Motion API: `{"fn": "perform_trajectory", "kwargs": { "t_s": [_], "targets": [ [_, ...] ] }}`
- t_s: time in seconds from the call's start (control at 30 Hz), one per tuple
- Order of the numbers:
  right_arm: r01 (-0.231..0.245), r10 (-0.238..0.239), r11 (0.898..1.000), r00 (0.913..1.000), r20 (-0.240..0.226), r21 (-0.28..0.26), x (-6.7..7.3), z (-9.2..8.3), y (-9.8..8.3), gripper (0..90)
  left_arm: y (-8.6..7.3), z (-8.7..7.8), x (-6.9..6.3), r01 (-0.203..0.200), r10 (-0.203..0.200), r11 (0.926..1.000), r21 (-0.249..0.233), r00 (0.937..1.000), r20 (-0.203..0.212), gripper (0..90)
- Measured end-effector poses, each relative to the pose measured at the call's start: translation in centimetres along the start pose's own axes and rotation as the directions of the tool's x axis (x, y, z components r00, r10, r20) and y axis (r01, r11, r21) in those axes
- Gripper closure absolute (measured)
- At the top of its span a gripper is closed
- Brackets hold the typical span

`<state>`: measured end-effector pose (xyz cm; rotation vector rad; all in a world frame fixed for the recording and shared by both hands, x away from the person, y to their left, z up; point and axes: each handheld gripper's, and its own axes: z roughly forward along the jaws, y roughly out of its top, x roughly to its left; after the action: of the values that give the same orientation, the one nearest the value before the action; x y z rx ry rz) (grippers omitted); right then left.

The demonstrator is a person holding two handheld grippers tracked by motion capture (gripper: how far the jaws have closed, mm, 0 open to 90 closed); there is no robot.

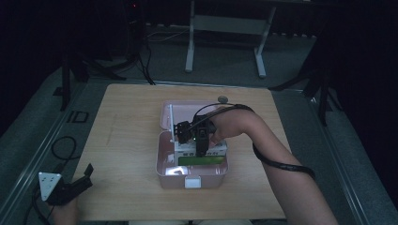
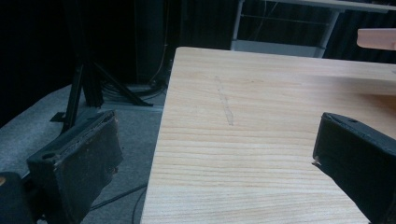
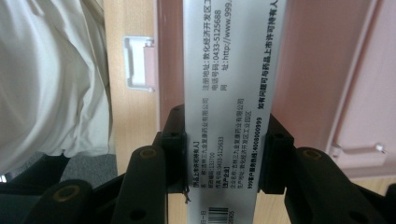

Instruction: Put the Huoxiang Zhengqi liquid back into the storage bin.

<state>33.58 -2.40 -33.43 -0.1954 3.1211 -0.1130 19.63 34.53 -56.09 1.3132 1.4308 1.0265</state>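
Medicine box (image 3: 224,93) sits squeezed between the two black jaws of the right gripper (image 3: 223,154), which press on its two long sides. In the right gripper view the box runs straight up the middle of the frame, so its long way points away from the jaws. In the high view, the right gripper (image 1: 195,136) holds the box just above the pink case (image 1: 162,164) in the middle of the frame, with the case's lid (image 1: 165,117) standing open behind it. The box looks ready to go down into the case. The left gripper (image 1: 70,185) rests far off at the lower left, by the edge of the wooden table (image 1: 122,112). Its jaws are wide apart and hold nothing.
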Motion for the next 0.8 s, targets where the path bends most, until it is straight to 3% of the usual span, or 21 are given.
{"fn": "perform_trajectory", "kwargs": {
  "t_s": [0.23, 0.8],
  "targets": [
    [-0.017, 0.018, 1.0, 0.9993, -0.032, 0.021, -0.8, 3.4, 0.0, 61.9, 0.0, 0.0, 0.0, -0.003, 0.003, 1.0, 0.006, 1.0, 0.001, 0.9],
    [-0.011, 0.013, 0.999, 0.9979, -0.064, 0.032, -1.4, 8.9, 0.1, 61.8, 0.0, 0.0, 0.0, -0.006, 0.006, 1.0, 0.007, 1.0, 0.004, 0.9]
  ]
}}
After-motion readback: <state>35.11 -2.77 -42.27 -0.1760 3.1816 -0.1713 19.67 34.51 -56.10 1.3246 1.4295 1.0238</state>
